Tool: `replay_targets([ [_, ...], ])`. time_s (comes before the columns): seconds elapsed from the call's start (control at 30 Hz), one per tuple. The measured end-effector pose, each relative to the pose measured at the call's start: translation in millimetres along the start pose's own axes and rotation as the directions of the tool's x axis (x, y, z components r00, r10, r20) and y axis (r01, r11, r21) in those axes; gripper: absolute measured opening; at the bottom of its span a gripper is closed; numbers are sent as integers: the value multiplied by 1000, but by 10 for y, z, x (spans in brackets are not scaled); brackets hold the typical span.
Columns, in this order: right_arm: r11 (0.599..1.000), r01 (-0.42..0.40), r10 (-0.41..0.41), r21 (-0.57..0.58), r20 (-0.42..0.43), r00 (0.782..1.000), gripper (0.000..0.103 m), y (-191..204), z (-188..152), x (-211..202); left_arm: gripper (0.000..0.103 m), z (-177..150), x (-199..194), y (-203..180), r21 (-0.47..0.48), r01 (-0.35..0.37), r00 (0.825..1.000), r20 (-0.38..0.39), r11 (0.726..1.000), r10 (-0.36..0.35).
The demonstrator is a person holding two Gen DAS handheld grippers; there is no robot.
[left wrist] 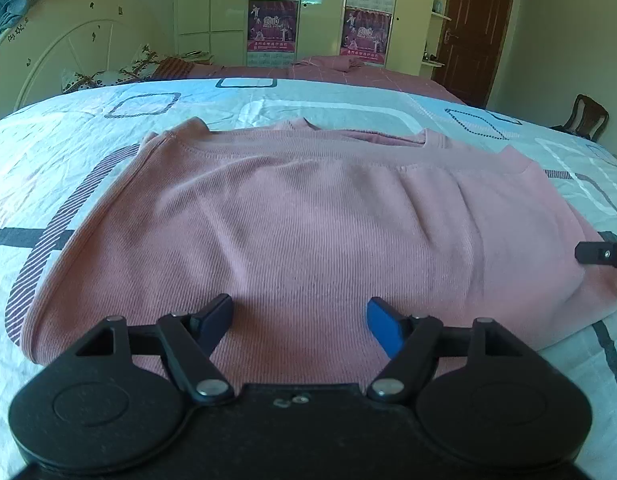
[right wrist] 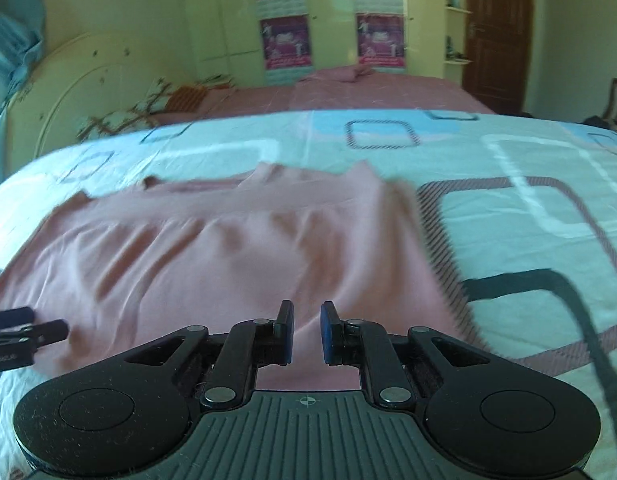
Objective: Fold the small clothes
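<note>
A pink ribbed garment (left wrist: 308,208) lies folded flat on the patterned bedspread (left wrist: 108,152), its neckline at the far side. My left gripper (left wrist: 300,320) hovers over its near edge, open wide, with only flat cloth showing between the pads. In the right wrist view the same pink garment (right wrist: 228,256) is blurred and creased, the wrinkles running toward my right gripper (right wrist: 307,332). Its pads stand nearly together with a narrow strip of pink cloth between them at the garment's near right edge. Each view catches the other gripper at its side edge.
The bedspread (right wrist: 508,184) has blue, grey and striped squares. Behind it are a pink bed (left wrist: 348,70), a cream headboard (left wrist: 68,52), wardrobes with posters (left wrist: 272,26), a brown door (left wrist: 472,28) and a wooden chair (left wrist: 586,118) at far right.
</note>
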State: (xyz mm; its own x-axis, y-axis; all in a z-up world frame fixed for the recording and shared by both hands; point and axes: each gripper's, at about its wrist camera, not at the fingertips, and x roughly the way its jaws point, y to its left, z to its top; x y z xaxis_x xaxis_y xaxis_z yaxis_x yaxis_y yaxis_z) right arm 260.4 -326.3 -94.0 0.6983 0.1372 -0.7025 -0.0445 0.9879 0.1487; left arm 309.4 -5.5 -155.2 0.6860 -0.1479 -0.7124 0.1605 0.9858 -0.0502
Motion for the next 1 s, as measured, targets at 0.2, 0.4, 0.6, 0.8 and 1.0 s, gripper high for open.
replay_targets([
  [0.2,994,33,-42,-106,-77,996,14,48,-321,179,74,-17,-8,-17,7,-16,1000,-14,1000,16],
  [0.4,994,-4,-9,-113,-109,994,15,-44,-285,43,78,44,-2,-37,-4,-21,999,-50,1000,21],
  [0.6,989,-127,125,-77,-35,992,15,209,2,-25,80,100,-28,-31,-43,-37,996,-82,998,33],
  [0.8,982,-164,154,-93,-106,982,15,493,7,297,81,101,-147,115,-109,-39,996,-87,993,29],
  [1.0,980,-144,122,-138,-155,980,15,445,-200,289,80,5,-386,410,-237,-25,995,-100,971,1],
])
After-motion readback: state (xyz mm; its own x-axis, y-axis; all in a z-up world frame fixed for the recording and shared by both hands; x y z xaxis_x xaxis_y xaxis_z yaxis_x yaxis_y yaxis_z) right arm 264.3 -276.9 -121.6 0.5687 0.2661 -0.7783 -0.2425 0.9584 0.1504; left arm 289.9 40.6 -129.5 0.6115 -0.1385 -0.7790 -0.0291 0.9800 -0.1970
